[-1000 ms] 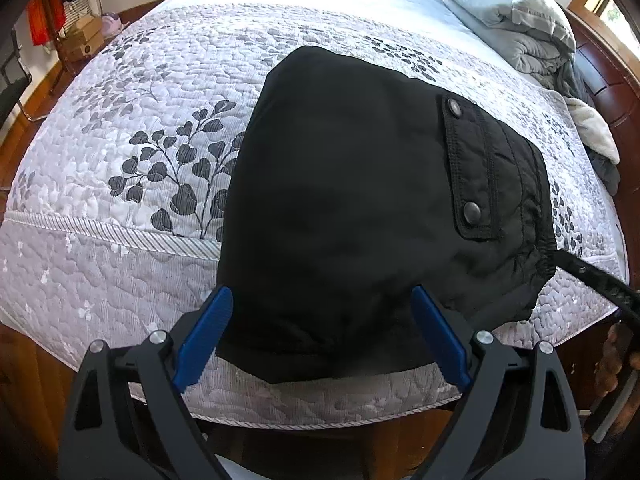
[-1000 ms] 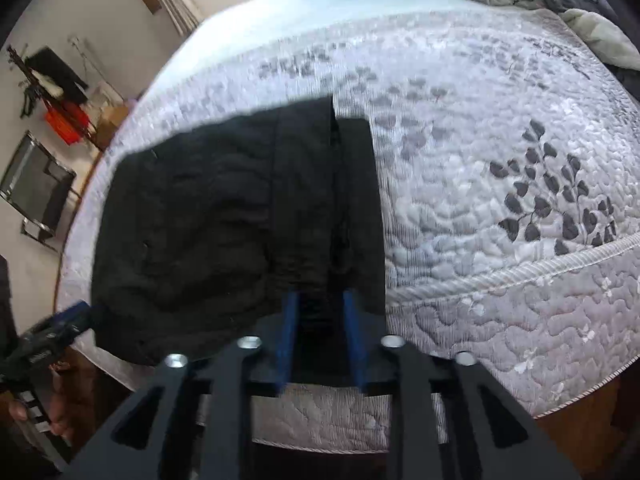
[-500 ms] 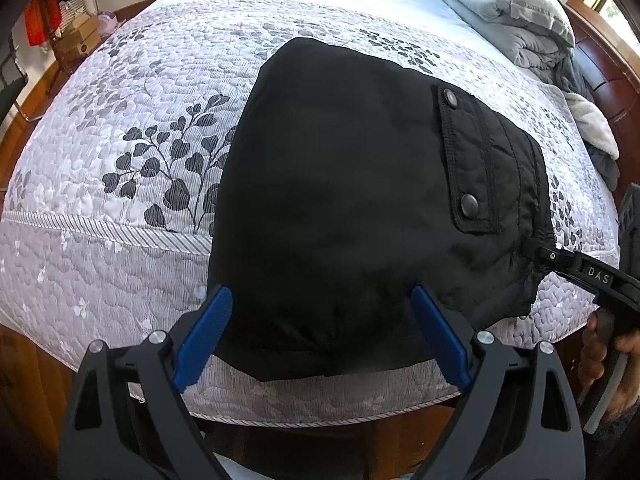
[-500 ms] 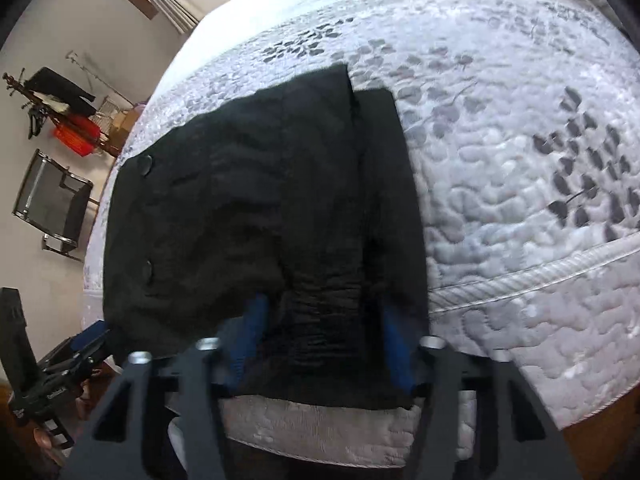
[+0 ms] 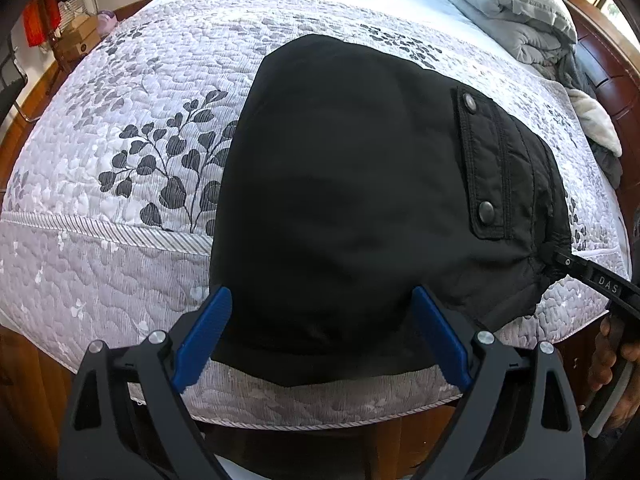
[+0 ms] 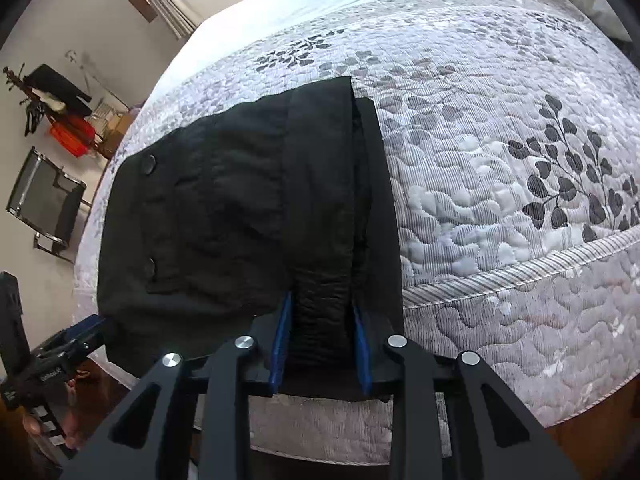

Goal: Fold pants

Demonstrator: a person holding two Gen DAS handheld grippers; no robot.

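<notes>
Left wrist view: black pants (image 5: pixel 360 200), folded into a compact bundle, lie on the quilted bedspread (image 5: pixel 120 128) at the near edge of the bed. Left gripper (image 5: pixel 320 312) hangs above the near hem, jaws spread wide, blue pads either side of the cloth without pressing it. Only this view shows the flap pocket (image 5: pixel 496 164) with two snap buttons facing up, and the grey duvet (image 5: pixel 516 4) heaped at the far end. At the right edge the right gripper (image 5: pixel 560 262) meets the gathered corner of the pants; a hand (image 5: pixel 612 356) holds its handle.

Right wrist view: right gripper (image 6: pixel 320 320) jaws closing on the ruched elastic waistband (image 6: pixel 322 320), which sits between the blue pads with both pads against it. Only here do the stacked fold layers show along the right side of the bundle, and a folding chair (image 6: pixel 44 204) by the wall. Left gripper (image 6: pixel 86 330) appears low left, at the bundle's corner.
</notes>
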